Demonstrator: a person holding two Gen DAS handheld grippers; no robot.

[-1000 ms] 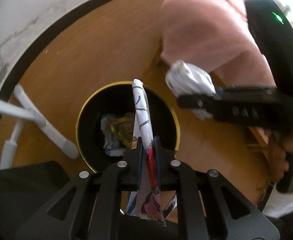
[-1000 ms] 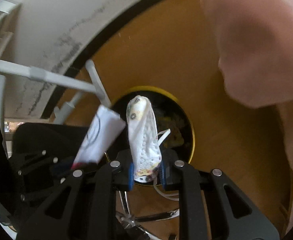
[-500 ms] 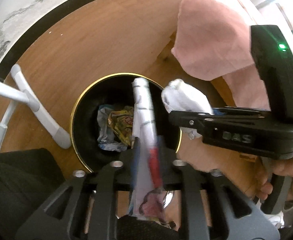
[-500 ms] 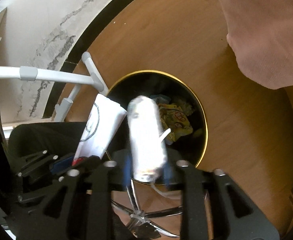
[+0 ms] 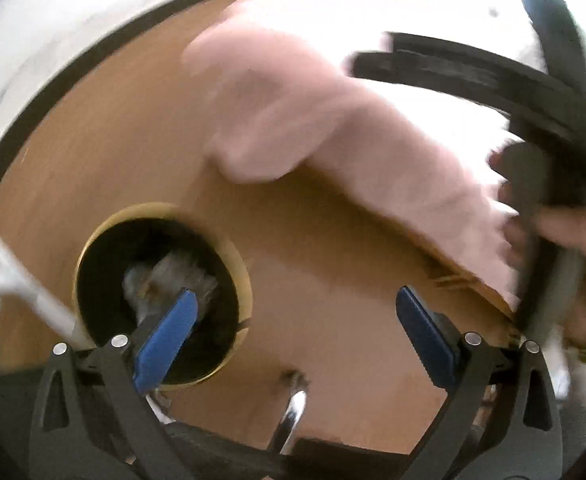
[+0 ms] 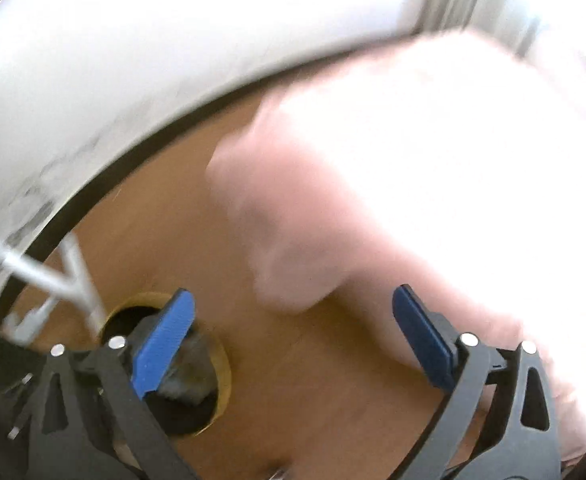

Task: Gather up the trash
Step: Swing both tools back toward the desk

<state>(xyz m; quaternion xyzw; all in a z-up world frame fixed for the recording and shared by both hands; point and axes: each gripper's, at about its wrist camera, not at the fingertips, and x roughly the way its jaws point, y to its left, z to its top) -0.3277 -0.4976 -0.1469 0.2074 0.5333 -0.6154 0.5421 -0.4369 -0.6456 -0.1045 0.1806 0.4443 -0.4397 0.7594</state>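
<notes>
With both wrappers gone from between their blue pads, the left tongs (image 5: 293, 332) and right tongs (image 6: 291, 332) now stand spread wide and hold nothing, where half a second ago each pinched a piece of rubbish over the bin (image 5: 229, 256). Crumpled trash (image 5: 169, 280) lies inside the gold-rimmed black bin at lower left of the left view, so this round of collecting looks done. In the right view the bin (image 6: 223, 364) sits low and left, partly behind the left pad (image 6: 165, 344). Both views are blurred by motion and tilted away across the wooden floor (image 5: 325, 280). At right of the left view, a hand (image 5: 573, 248) grips the other tool's handle beside a pink sleeve (image 5: 293, 96).
</notes>
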